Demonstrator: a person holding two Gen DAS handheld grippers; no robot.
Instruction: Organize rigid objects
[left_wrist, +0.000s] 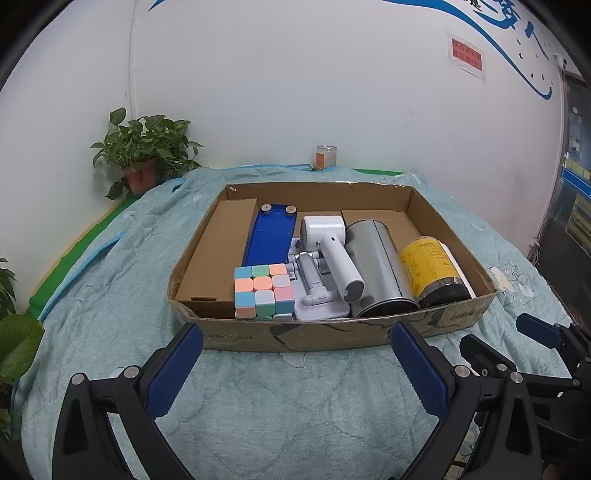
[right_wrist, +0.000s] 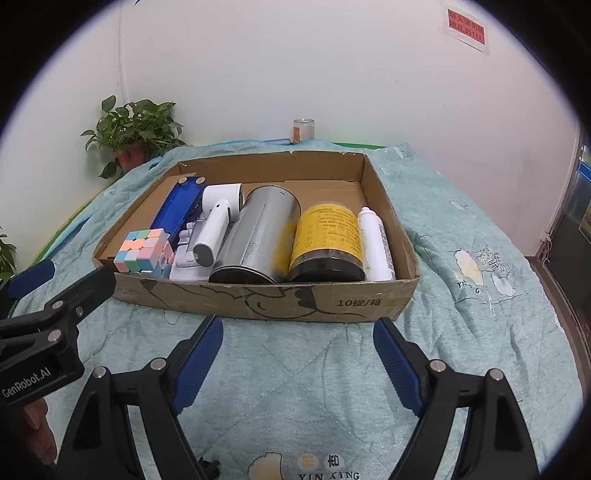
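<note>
Jaws on both grippers are spread wide with nothing between them. The left gripper (left_wrist: 295, 354) and right gripper (right_wrist: 297, 350) hover side by side over the teal quilt (right_wrist: 295, 398), just short of the cardboard box (right_wrist: 266, 302). Its front wall sits between the jaws and the stuff inside.

Packed in the box, left to right: a pastel cube (left_wrist: 263, 291) at the front, a blue tray (left_wrist: 271, 236) behind it, a white handheld gadget (left_wrist: 334, 247) lying on a white stand (left_wrist: 314, 291), a silver can (right_wrist: 255, 236) on its side, a yellow-label jar (right_wrist: 327, 240) also on its side, and a white tube (right_wrist: 375, 243) against the right wall.

Behind the box, a potted plant (left_wrist: 142, 151) and a small glass jar (left_wrist: 325, 157) stand by the wall.
</note>
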